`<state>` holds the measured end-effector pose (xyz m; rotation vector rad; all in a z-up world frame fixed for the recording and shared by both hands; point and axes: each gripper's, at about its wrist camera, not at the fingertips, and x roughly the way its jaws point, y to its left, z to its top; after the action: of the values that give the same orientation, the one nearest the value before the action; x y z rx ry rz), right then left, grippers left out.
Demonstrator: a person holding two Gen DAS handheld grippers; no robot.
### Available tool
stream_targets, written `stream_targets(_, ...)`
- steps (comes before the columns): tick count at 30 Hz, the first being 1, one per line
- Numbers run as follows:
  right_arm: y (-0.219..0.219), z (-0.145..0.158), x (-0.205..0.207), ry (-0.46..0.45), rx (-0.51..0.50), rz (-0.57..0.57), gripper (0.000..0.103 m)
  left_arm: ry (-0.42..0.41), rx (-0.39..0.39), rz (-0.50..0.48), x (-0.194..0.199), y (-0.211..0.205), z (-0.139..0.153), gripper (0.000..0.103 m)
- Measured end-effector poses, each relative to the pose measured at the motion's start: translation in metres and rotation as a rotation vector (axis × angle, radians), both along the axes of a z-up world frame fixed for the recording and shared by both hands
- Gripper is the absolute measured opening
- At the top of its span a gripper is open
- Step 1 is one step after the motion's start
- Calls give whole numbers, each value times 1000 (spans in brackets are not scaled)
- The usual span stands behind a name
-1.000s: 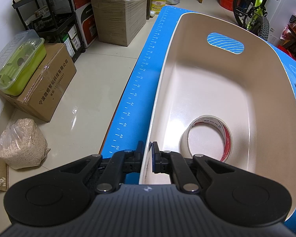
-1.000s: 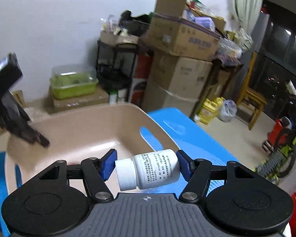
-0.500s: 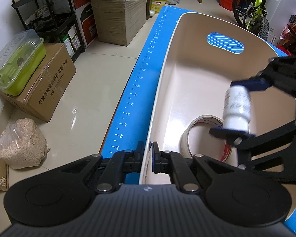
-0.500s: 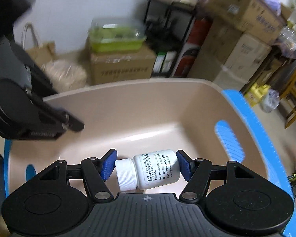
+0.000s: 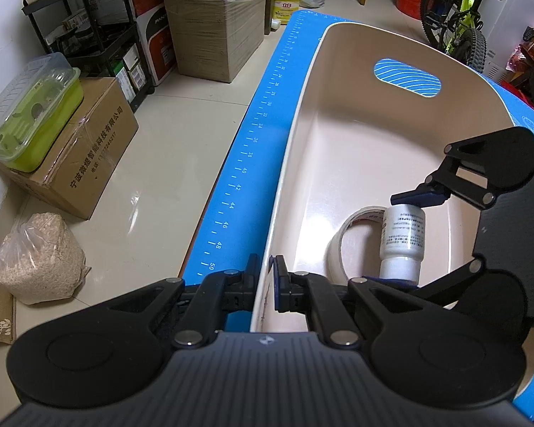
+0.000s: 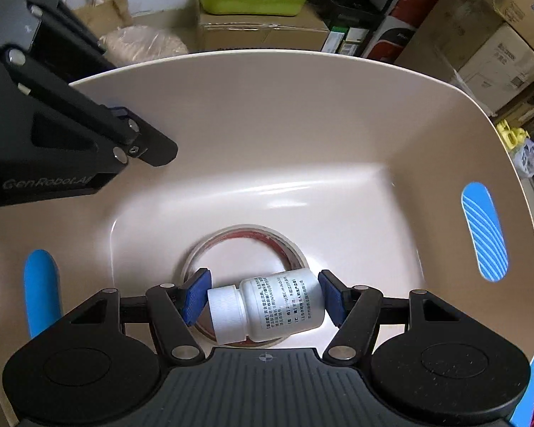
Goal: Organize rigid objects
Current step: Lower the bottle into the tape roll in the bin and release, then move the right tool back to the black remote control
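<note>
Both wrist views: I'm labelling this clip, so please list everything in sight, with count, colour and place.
Bin: one, beige, on the mat.
Tape roll: one, clear with red print, flat on the bin floor.
Pill bottle: one, white, over the tape roll, held end to end.
Mat: one, blue with ruler marks, under the bin.
Cardboard boxes: several, brown, on the floor and stacked.
Lidded container: one, green, on a box.
Grain bag: one, clear, on the floor.
Bicycle: one, green and black, far corner.
Left gripper: black, clamped on the bin rim.
Right gripper: black, blue pads, gripping the pill bottle.
</note>
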<state>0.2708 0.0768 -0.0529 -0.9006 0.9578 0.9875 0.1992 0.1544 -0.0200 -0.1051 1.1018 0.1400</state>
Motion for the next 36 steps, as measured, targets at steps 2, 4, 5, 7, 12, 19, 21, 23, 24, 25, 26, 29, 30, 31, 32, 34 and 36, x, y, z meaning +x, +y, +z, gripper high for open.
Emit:
stream_targets(2, 2, -3, -1, -3, -21, 6, 68, 0, 0, 0, 0, 0, 0, 9)
stream_targets(4, 5, -8, -3, -14, -51, 15, 69, 0, 0, 0, 0, 0, 0, 9)
stream_targets(5, 5, -8, -4, -22, -52, 18, 71, 0, 0, 1, 0, 0, 0, 9)
stream_targets(7, 4, -6, -5, -28, -50, 15, 72, 0, 0, 0, 0, 0, 0, 9)
stream_targets(12, -5, 11, -5, -20, 8, 4, 74, 1, 1, 1, 0, 1, 1, 9)
stream_targets(19, -46, 62, -2, -88, 156, -103, 75, 0, -3, 1, 1, 0, 1, 9)
stream_targets(21, -68, 79, -1, -129, 207, -175, 75, 0, -3, 1, 1, 1, 2, 9)
stream_targets(23, -94, 95, -1, -172, 253, -249, 75, 0, -5, 2, 1, 0, 2, 9)
stream_targets(24, -106, 100, -2, -196, 267, -284, 75, 0, -6, 2, 1, 0, 2, 9)
stream_targets(25, -119, 104, -1, -214, 280, -317, 75, -1, -7, 2, 1, 0, 2, 9)
stream_targets(26, -132, 107, -2, -232, 294, -357, 75, -1, -8, 3, 1, 0, 2, 9)
stream_targets(29, -166, 104, -3, -257, 303, -470, 75, -1, -7, 4, 1, 0, 2, 9)
stream_targets(30, -176, 101, -3, -260, 295, -502, 75, -1, -8, 4, 1, 0, 2, 9)
stream_targets(31, -184, 95, -4, -261, 286, -534, 75, -2, -9, 5, 1, 0, 2, 9)
stream_targets(32, -192, 88, -5, -255, 276, -564, 74, -2, -10, 5, 1, 0, 2, 9)
stream_targets(34, -207, 72, -6, -234, 265, -617, 74, -3, -11, 5, 1, 1, 2, 9)
stream_targets(36, -216, 58, -9, -205, 267, -661, 74, -2, -11, 6, 1, 1, 2, 9)
